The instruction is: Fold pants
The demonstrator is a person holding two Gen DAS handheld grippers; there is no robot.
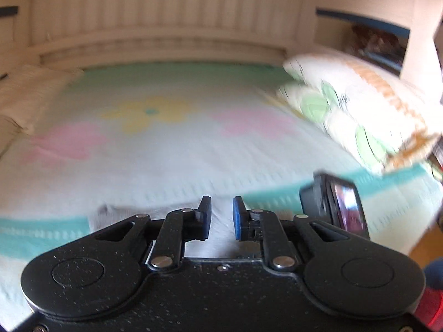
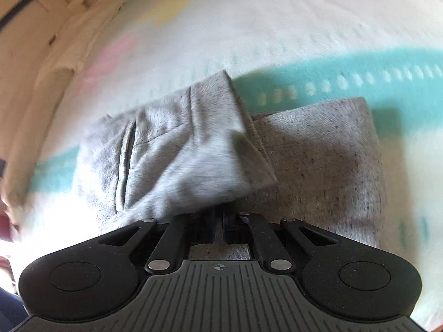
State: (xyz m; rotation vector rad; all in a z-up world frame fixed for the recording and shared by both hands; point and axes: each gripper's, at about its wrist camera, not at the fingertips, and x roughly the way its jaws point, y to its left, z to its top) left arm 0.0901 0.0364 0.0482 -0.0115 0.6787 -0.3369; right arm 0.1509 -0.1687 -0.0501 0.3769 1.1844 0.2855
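Observation:
Grey speckled pants lie partly folded on the bed. In the right wrist view my right gripper is shut on the grey cloth; a raised flap with a pocket slit hangs from the fingers over the flat lower layer. In the left wrist view my left gripper is open, its blue pads a little apart, with nothing between them. It hovers above the bed over a pale edge of the grey pants. The right gripper's camera body shows to its right.
The bed has a pastel blanket with pink and yellow flowers and a teal stripe. A patterned pillow lies at the right, a beige cushion at the left. A wooden slatted headboard stands behind.

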